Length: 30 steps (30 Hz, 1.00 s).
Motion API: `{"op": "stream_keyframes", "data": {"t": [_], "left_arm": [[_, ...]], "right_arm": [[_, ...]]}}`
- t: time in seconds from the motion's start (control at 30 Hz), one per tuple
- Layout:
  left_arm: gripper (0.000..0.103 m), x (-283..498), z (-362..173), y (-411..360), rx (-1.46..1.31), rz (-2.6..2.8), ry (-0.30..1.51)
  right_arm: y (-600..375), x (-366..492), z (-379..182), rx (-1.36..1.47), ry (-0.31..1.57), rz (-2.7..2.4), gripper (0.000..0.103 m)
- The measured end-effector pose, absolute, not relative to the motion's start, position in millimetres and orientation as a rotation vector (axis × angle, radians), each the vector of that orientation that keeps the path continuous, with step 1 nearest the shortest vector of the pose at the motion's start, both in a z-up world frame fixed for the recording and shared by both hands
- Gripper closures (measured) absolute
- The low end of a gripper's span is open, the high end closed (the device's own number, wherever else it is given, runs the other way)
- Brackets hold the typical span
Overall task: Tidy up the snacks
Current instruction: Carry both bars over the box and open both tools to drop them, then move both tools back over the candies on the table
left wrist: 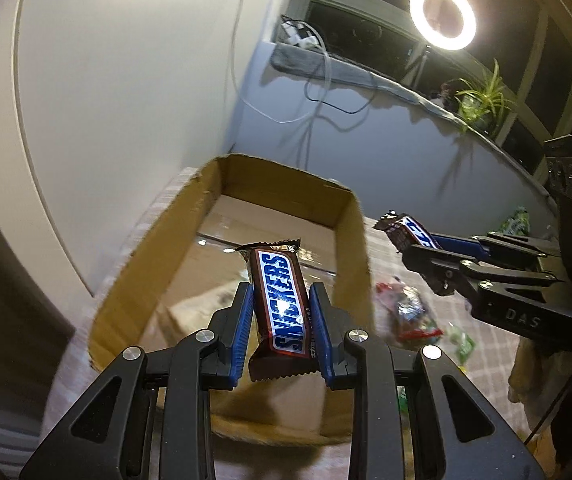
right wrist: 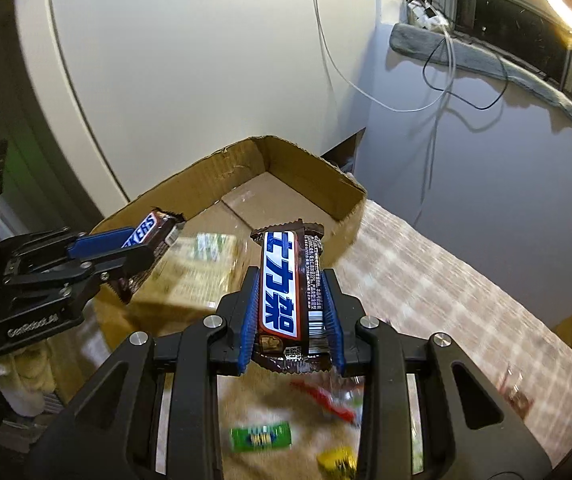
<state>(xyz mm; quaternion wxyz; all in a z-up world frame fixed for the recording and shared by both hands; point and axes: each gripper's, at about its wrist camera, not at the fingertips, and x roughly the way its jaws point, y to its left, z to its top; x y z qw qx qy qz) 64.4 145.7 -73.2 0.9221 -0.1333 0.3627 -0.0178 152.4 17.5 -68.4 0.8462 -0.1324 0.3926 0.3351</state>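
My left gripper [left wrist: 280, 292] is shut on a Snickers bar [left wrist: 282, 304] and holds it above the open cardboard box [left wrist: 352, 248]. In the right wrist view the left gripper [right wrist: 142, 246] with its bar [right wrist: 150, 228] hangs over the box's near left wall. My right gripper [right wrist: 290, 280] is shut on a second Snickers bar [right wrist: 282, 288], held in the air just right of the box [right wrist: 318, 184]. The right gripper [left wrist: 410, 240] and its bar [left wrist: 406, 230] also show at the right of the left wrist view. A pale green packet [right wrist: 202, 268] lies inside the box.
Loose snacks lie on the checked tablecloth [right wrist: 426, 280]: a green packet [right wrist: 262, 436], a yellow one [right wrist: 336, 460], a red wrapper [right wrist: 326, 400]. A clear bag of candies [left wrist: 406, 312] lies right of the box. A white wall stands behind the box; cables hang there.
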Motion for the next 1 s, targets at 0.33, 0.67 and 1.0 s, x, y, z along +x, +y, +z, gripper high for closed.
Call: {"op": "stream_keyframes", "data": {"t": [0.33,0.67,1.0], "left_arm": [[0.076,80,-82,162,-0.291,-0.006,0.767],[0.076,83,-85,167,-0.299,0.012,0.781],[0.071,82,-83,172,-0.303,0.030,0.771]], "right_arm": [[59,184,-87,-0.283,0.876,0.727,0.072],[79,197,-104,-0.301,0.909,0.734,0.072],[81,193,-97,-0.311,0.878,0.729,0.044]]}}
